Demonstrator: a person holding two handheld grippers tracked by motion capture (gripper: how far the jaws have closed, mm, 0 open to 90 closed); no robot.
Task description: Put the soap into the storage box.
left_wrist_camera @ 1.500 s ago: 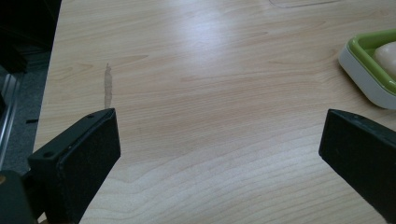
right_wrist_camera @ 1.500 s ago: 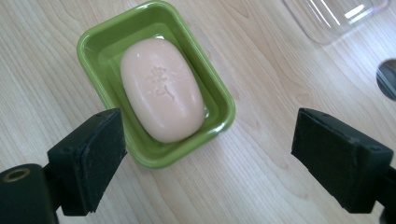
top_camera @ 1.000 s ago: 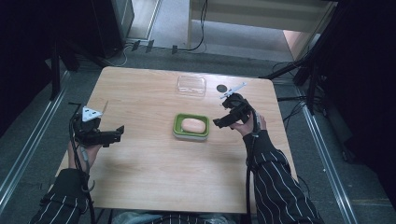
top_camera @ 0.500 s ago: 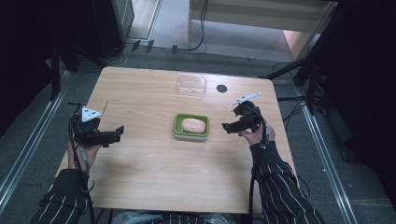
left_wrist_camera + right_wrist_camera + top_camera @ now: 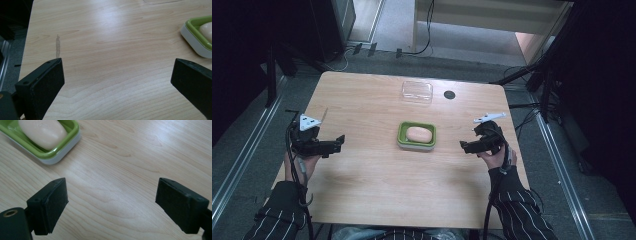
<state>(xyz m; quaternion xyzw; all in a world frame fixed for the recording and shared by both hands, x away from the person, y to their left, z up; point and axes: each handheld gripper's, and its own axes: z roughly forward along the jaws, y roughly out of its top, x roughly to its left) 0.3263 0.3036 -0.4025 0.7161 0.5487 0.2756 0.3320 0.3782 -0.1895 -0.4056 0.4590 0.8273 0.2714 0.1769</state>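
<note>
High view: overhead, facing forward-down across the whole worktop. Gripper views: low, close to the worktop; both share the soap dish.

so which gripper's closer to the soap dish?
Right. The right gripper sits just off the soap dish on its right; the left gripper is farther off on its left.

From above, my table is evenly lit while the room around it falls off into near black. Soft sheen lies on the wood near the green soap dish, and my hands throw only faint shadows. The high view is slightly soft and grainy. Along my left jaws, a pale glare streaks the wood beyond the dish; along my right, the wood grain stays sharp, the jaws' edges slightly blurred.
</note>
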